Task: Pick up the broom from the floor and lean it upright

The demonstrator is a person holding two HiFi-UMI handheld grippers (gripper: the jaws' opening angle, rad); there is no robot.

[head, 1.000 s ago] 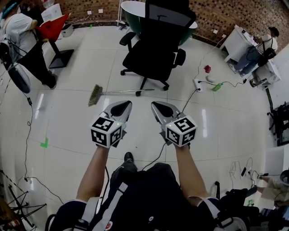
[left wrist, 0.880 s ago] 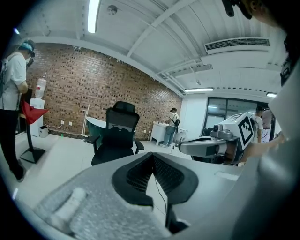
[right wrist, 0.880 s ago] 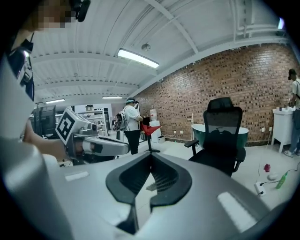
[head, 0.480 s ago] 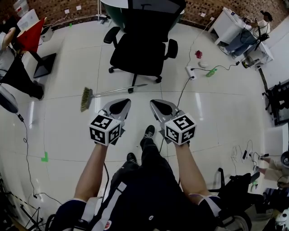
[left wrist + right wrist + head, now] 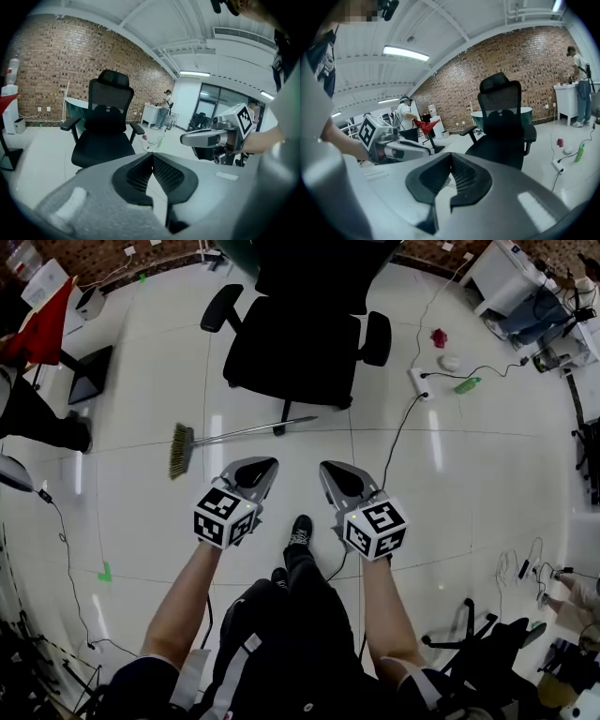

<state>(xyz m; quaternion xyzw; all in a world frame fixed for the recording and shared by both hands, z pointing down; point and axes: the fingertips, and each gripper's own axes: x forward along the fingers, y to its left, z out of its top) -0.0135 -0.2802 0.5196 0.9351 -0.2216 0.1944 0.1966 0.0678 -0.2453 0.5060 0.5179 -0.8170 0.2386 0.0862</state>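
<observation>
Two empty tools, left tool point(image 5: 262, 465) and right tool point(image 5: 329, 470), both closed tight.
You are hovering short of the broom point(image 5: 239, 431), which is lying flat on the floor point(image 5: 141, 521) by the chair point(image 5: 291, 348); likely light, stiff, slick-handled, so grip mid-handle.

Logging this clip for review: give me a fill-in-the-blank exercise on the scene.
The broom lies flat on the ___.
Its bristles are at the head view's ___ side.
The left gripper and right gripper both have their jaws ___, holding nothing.
Missing words: floor; left; shut.
</observation>
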